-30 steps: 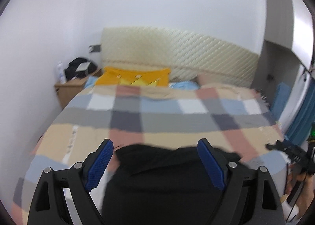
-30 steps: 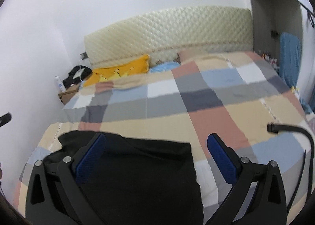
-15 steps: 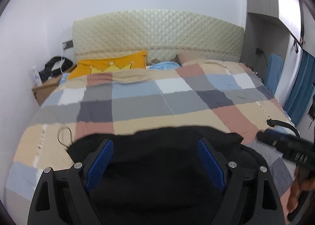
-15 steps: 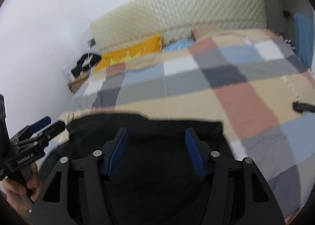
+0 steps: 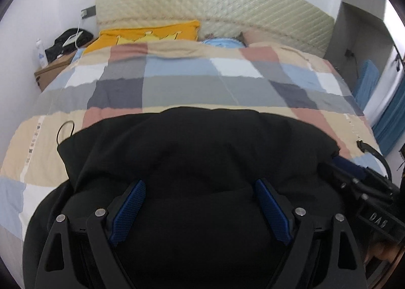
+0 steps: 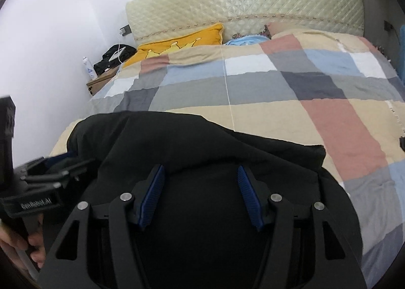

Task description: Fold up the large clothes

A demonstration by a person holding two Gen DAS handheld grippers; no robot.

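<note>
Lying under both, black garment (image 5: 202, 152) on checked bedspread (image 5: 202, 86); left gripper (image 5: 200, 203) spread, right gripper (image 6: 201, 194) spread

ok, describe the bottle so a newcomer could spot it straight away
Start at the quilted headboard and go left past the yellow pillow to the wooden nightstand by the wall. The bottle stands upright at its near end, white and slim beside a slumped black bag.

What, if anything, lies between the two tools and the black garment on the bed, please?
Nothing visible does. The left tool and right tool both sit open directly over the black garment, with only its own fabric between their fingers.
</note>
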